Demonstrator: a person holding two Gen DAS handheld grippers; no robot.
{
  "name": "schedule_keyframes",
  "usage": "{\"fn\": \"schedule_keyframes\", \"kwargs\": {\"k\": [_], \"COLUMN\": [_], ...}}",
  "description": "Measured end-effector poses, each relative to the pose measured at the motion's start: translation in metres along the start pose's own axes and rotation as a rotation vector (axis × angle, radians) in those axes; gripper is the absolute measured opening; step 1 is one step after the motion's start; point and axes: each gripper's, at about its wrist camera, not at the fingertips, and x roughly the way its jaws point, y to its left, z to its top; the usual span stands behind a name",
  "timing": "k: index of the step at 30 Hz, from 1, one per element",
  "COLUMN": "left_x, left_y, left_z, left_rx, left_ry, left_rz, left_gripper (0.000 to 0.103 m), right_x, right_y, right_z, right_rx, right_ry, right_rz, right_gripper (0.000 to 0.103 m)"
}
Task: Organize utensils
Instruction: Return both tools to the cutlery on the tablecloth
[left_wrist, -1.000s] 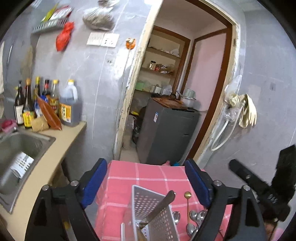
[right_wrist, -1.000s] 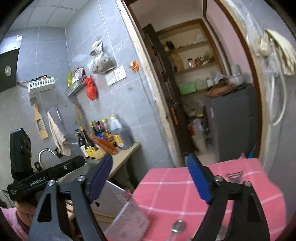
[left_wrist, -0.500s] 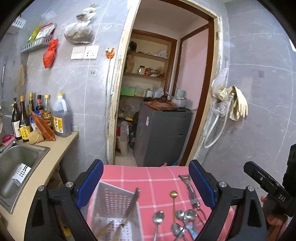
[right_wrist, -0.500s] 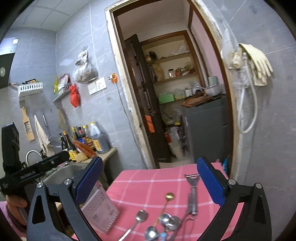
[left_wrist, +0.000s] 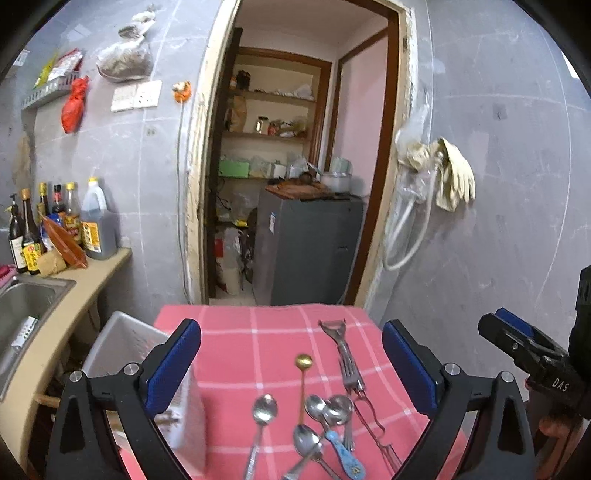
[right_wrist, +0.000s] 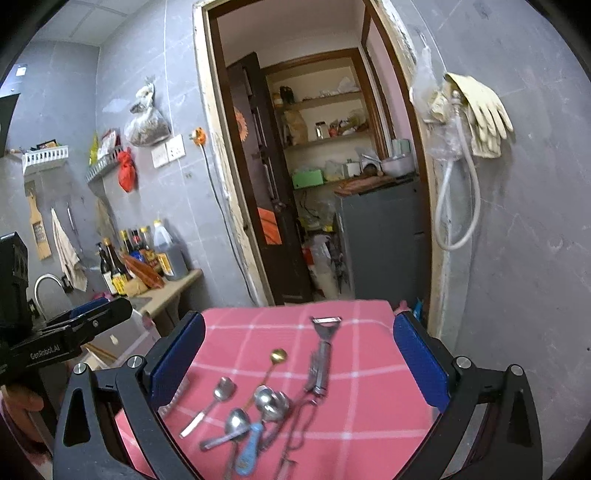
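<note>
Pink-checked tabletop (left_wrist: 236, 354) carried nearly all the work undone: spoons (left_wrist: 264, 408), fork (left_wrist: 351, 369) and peeler (right_wrist: 325, 328) lay loose beside the bin (left_wrist: 122, 343) at its left edge. Left tongs (left_wrist: 291, 369) and right tongs (right_wrist: 299, 358) hung wide, empty.

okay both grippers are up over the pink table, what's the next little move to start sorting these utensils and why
Probably lower the left gripper onto the lone spoon. Both grippers are open and empty, the spoon lies apart from the tangled pile of spoons and fork, and it lies nearest the white perforated basket at the table's left edge, so it looks the easiest first pick.
</note>
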Motion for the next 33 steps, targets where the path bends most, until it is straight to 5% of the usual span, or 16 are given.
{"fn": "schedule_keyframes", "kwargs": {"k": [15, 23, 33], "left_x": [0.068, 0.107, 0.151], "left_y": [-0.014, -0.004, 0.005], "left_z": [-0.072, -0.096, -0.103], "left_rx": [-0.027, -0.053, -0.056], "left_ry": [0.227, 0.319, 0.426], "left_rz": [0.009, 0.091, 0.164], "left_gripper": [0.099, 0.098, 0.075], "right_x": [0.060, 0.100, 0.140], "right_y": [-0.052, -0.055, -0.034], "right_z": [-0.074, -0.111, -0.126], "right_rx": [0.109, 0.136, 0.123], "right_ry": [0.258, 0.391, 0.484], "right_rz": [0.061, 0.097, 0.146], "right_gripper": [0.099, 0.068, 0.045]}}
